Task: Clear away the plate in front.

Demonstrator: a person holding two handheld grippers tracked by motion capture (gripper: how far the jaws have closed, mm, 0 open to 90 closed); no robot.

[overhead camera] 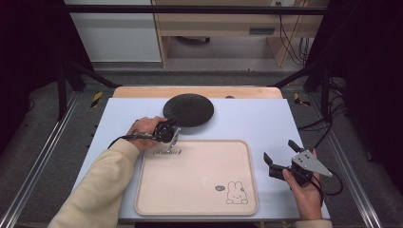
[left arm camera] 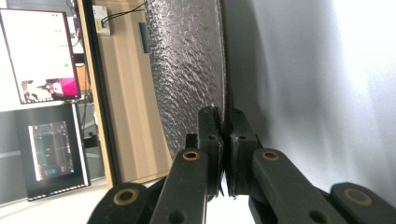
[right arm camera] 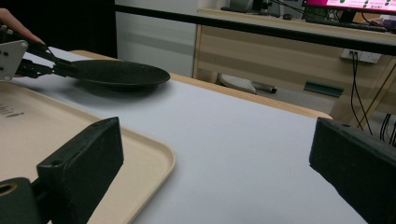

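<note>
The table (overhead camera: pixel 266 118), covered in pale blue, carried a beige tray (overhead camera: pixel 197 178) at its near edge and a black textured plate (overhead camera: pixel 188 109) just beyond the tray's far-left corner. The left gripper (overhead camera: pixel 172 128) reached the plate's near rim from the left; in the left gripper view its 2 jaws were closed on the thin edge of the plate (left arm camera: pixel 187 70), pads pressed to either face. The right gripper (overhead camera: pixel 280 154) was held right of the tray, above the table, its 2 jaws spread wide with nothing between them.
</note>
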